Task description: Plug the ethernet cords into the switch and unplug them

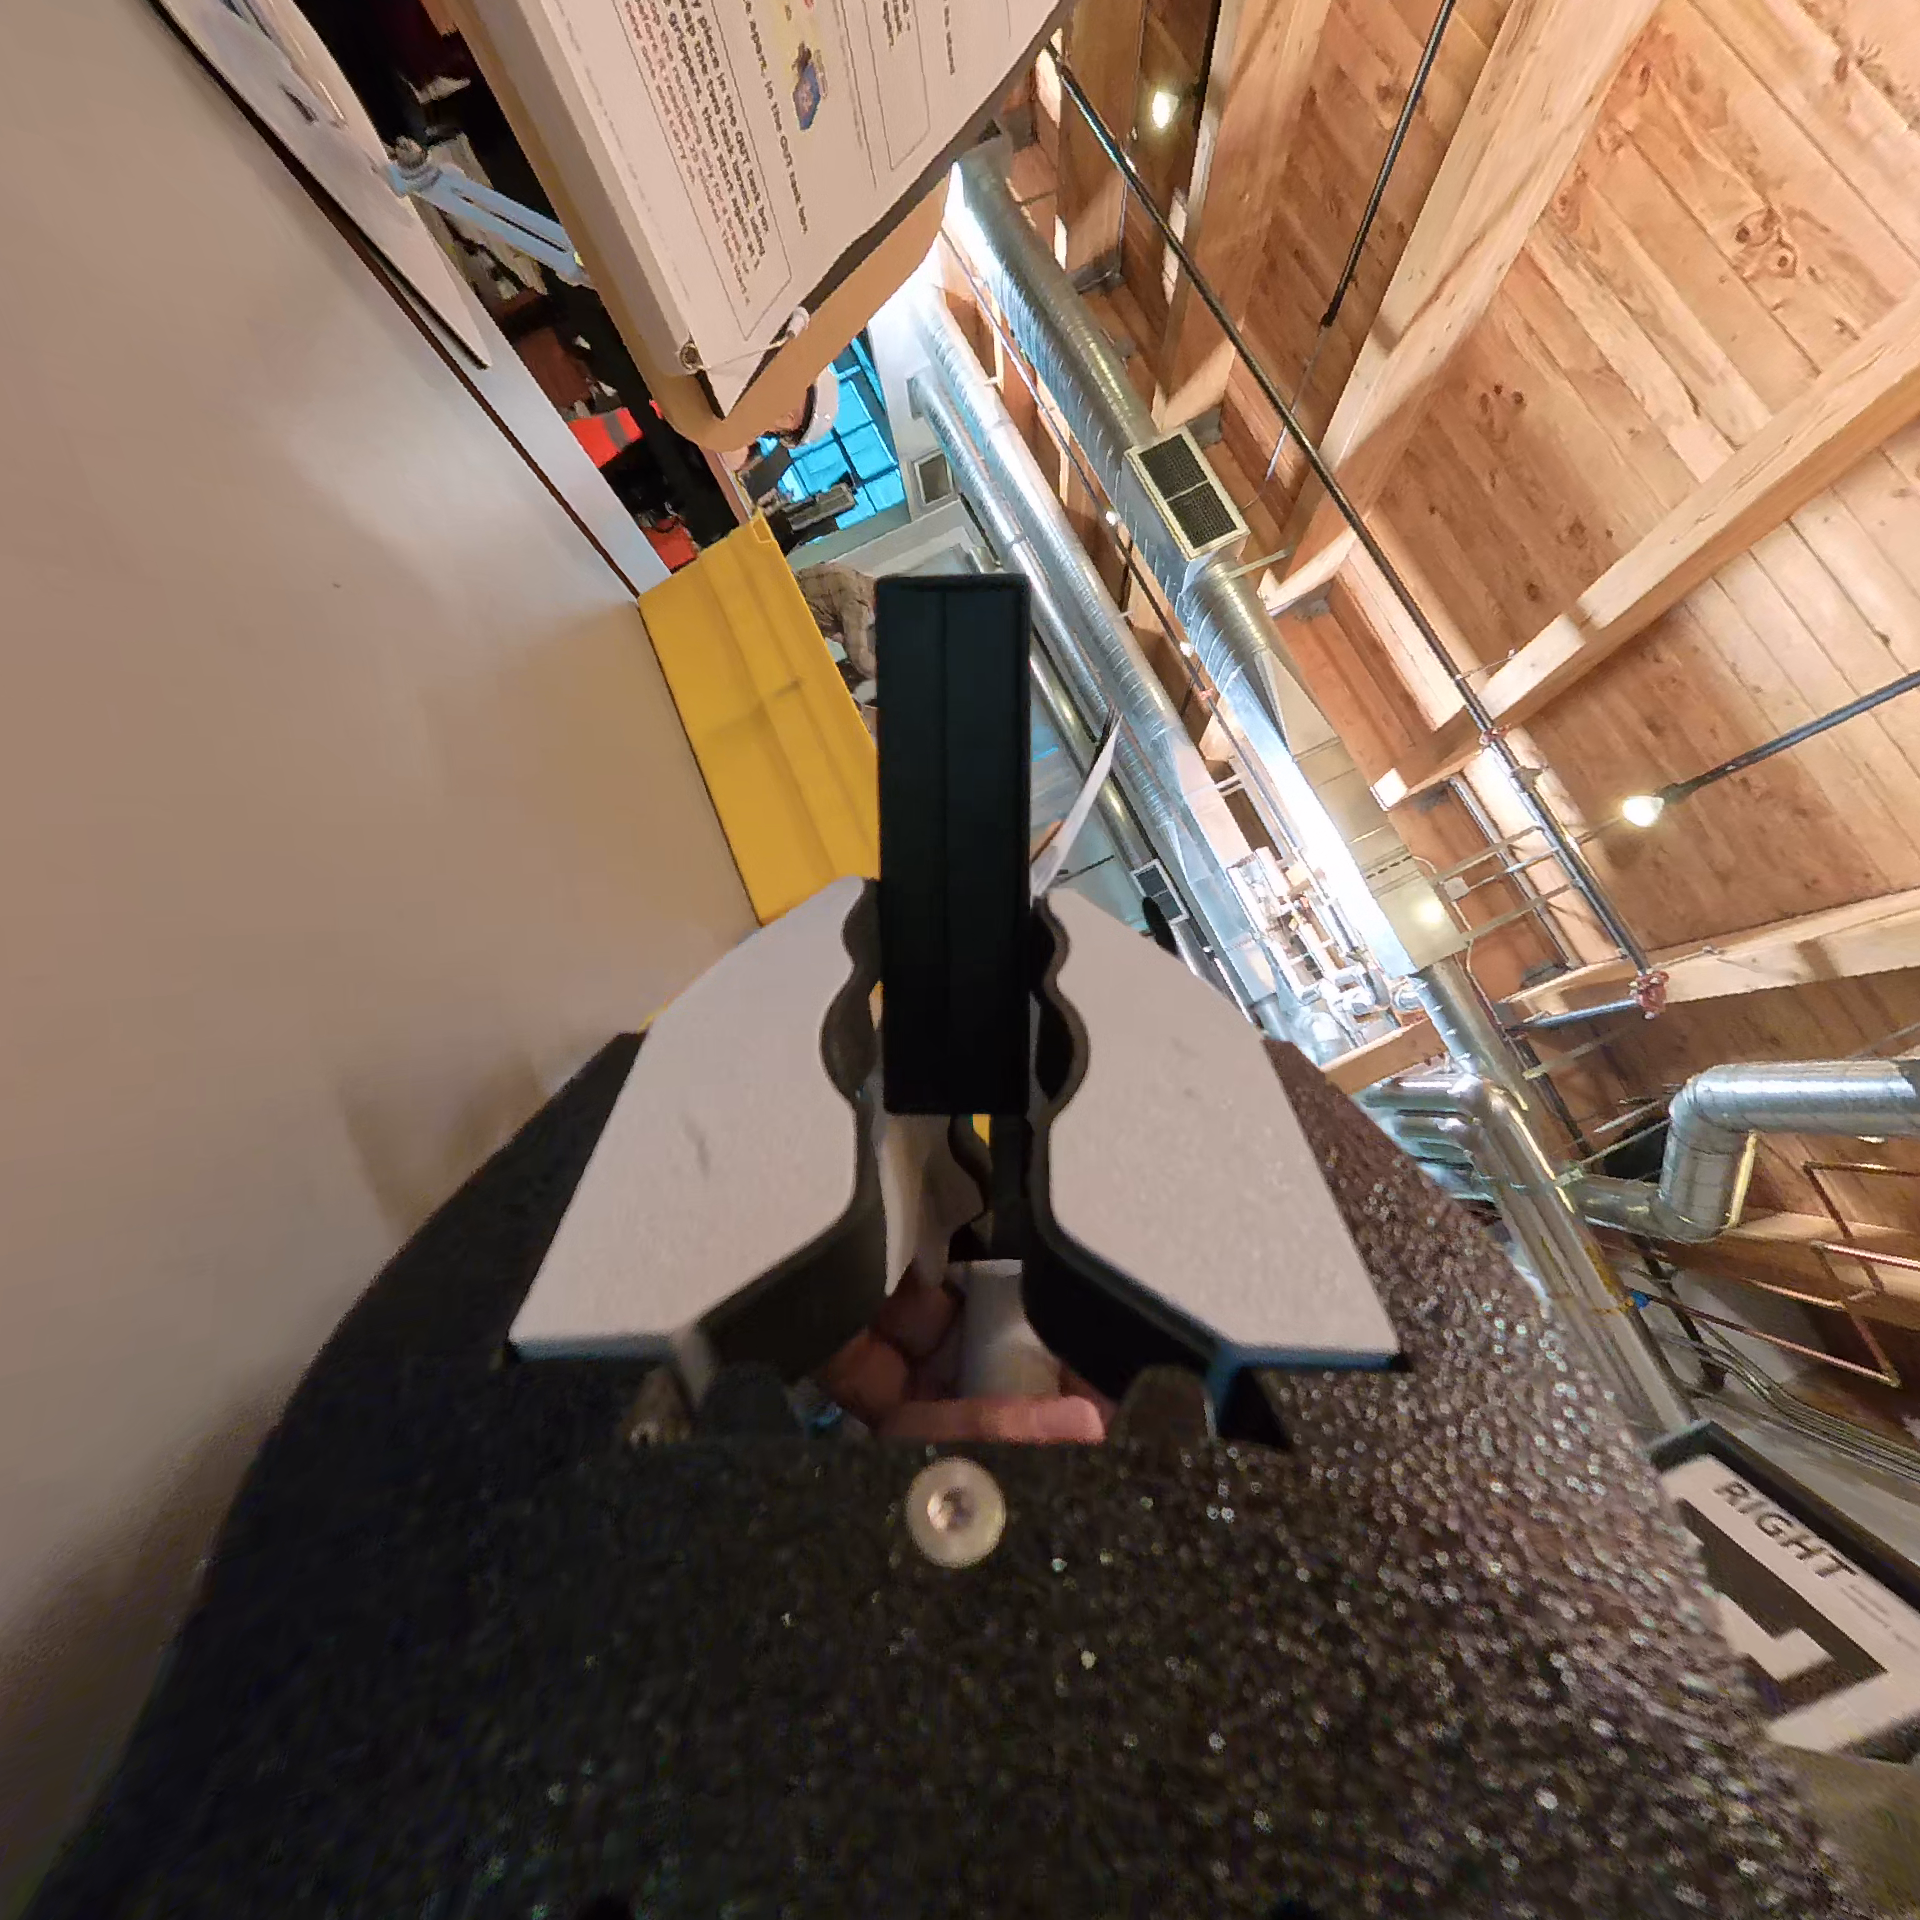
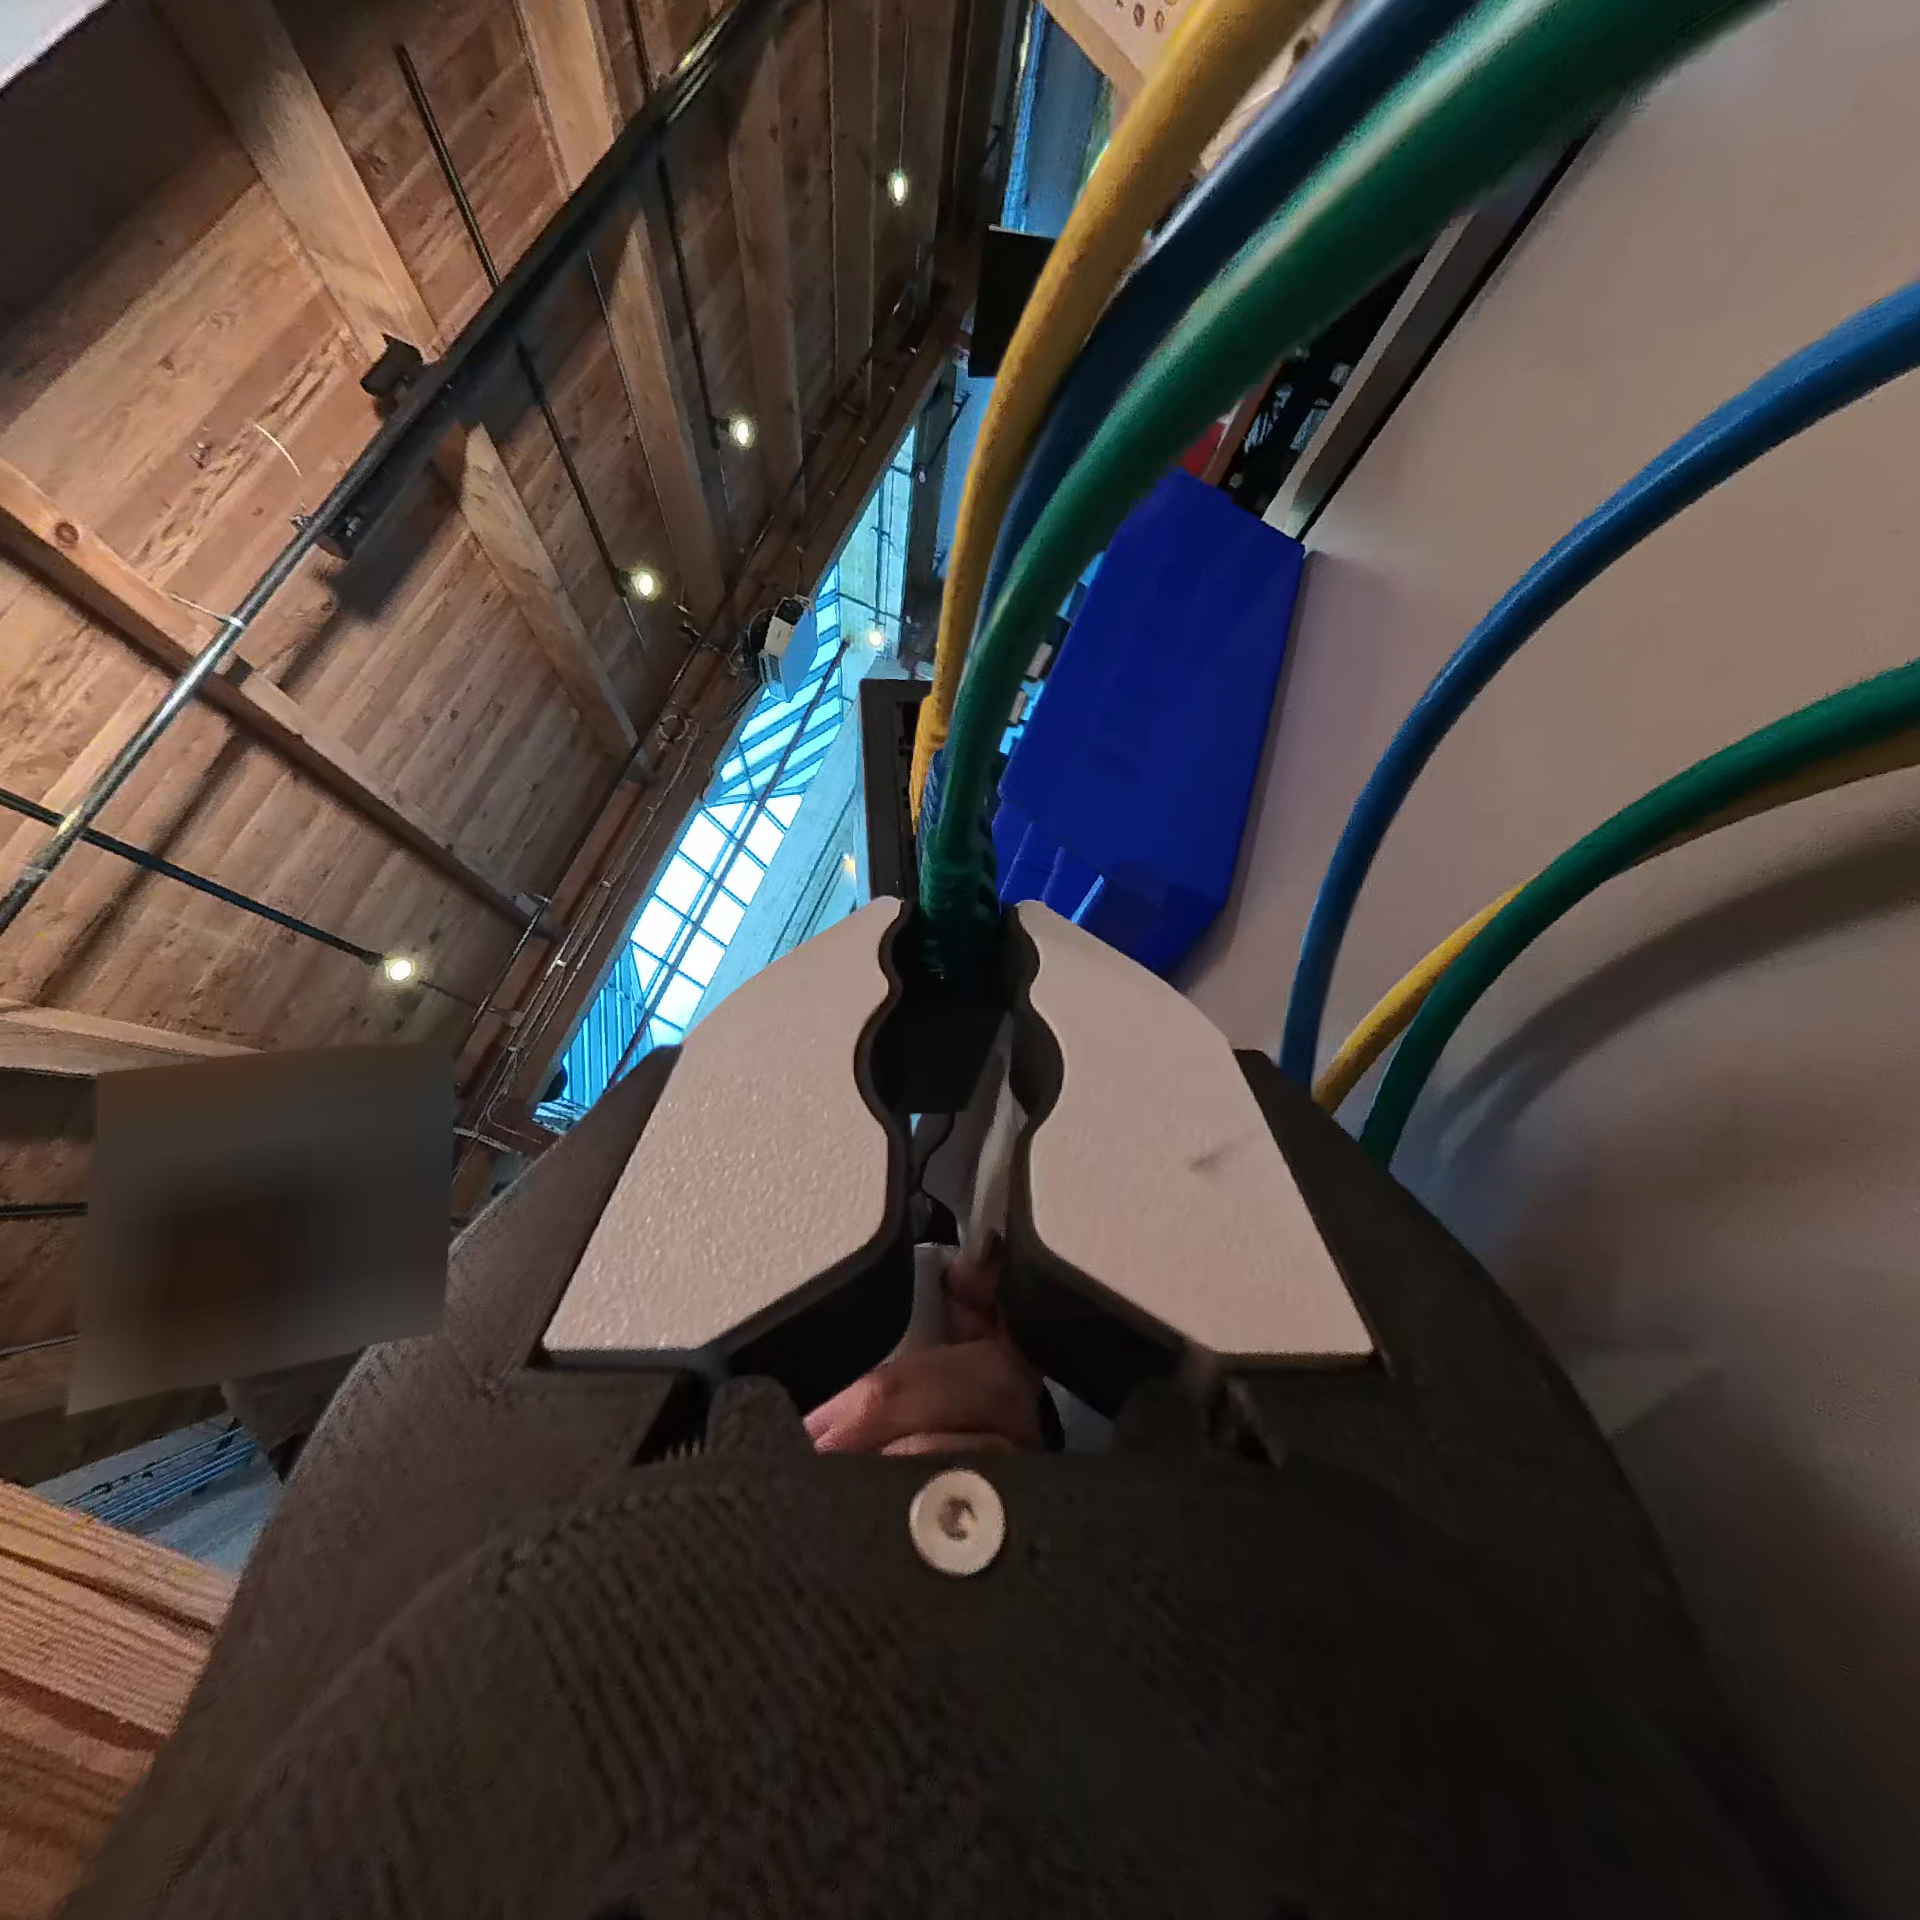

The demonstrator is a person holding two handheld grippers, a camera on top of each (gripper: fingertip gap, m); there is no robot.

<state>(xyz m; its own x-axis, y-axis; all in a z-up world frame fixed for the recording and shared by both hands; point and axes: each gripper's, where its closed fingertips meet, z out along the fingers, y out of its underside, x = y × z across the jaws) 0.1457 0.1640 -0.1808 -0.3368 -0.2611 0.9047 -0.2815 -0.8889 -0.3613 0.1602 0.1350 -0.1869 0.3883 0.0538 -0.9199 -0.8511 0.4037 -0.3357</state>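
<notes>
In the left wrist view my left gripper (image 1: 954, 914) is shut on the switch (image 1: 951, 779), a narrow black box that stands out past the fingertips. In the right wrist view my right gripper (image 2: 958, 925) is shut on the plug end of a green ethernet cord (image 2: 1039, 582), right at the edge of the switch (image 2: 888, 769). A yellow cord (image 2: 997, 416) and a dark blue cord (image 2: 1195, 249) run down to the same side of the switch. I cannot tell whether any plug is seated; the ports are hidden.
A yellow bin (image 1: 769, 727) lies on the pale table (image 1: 260, 727) behind the switch. A blue bin (image 2: 1143, 727) stands beyond the cords. Loops of blue (image 2: 1455, 665) and green (image 2: 1662, 821) cord arc over the table at the right. A printed sheet on a board (image 1: 790, 135) is at the top.
</notes>
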